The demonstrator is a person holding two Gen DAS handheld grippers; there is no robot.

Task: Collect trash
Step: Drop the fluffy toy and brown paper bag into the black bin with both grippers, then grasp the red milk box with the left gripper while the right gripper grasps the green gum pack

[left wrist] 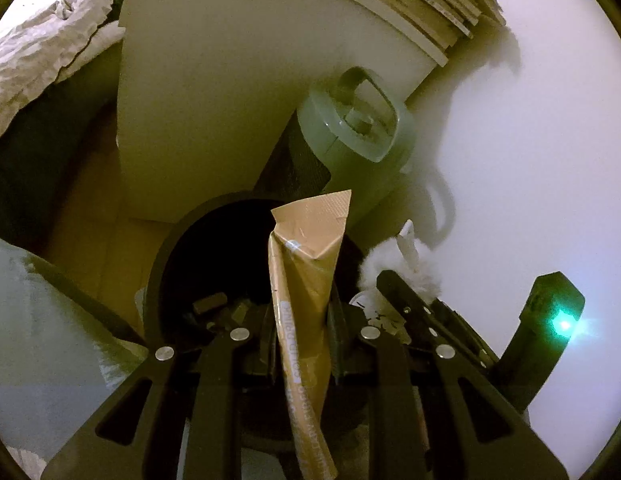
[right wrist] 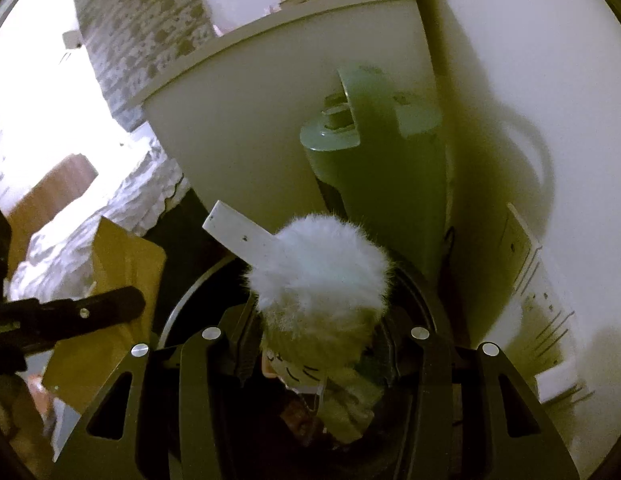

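You held the left claw [left wrist: 300, 320] pinching the wrapper [left wrist: 306, 280] and the right claw [right wrist: 318, 340] clamping the fluffy toy [right wrist: 318, 264], both over the bin [left wrist: 166, 264] at six o'clock for dropping.

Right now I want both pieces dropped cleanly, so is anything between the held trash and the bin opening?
Nothing visible blocks either. The left tool holds the tan wrapper above the black bin's open mouth. The right tool holds the furry white item over the same bin, with scraps visible inside.
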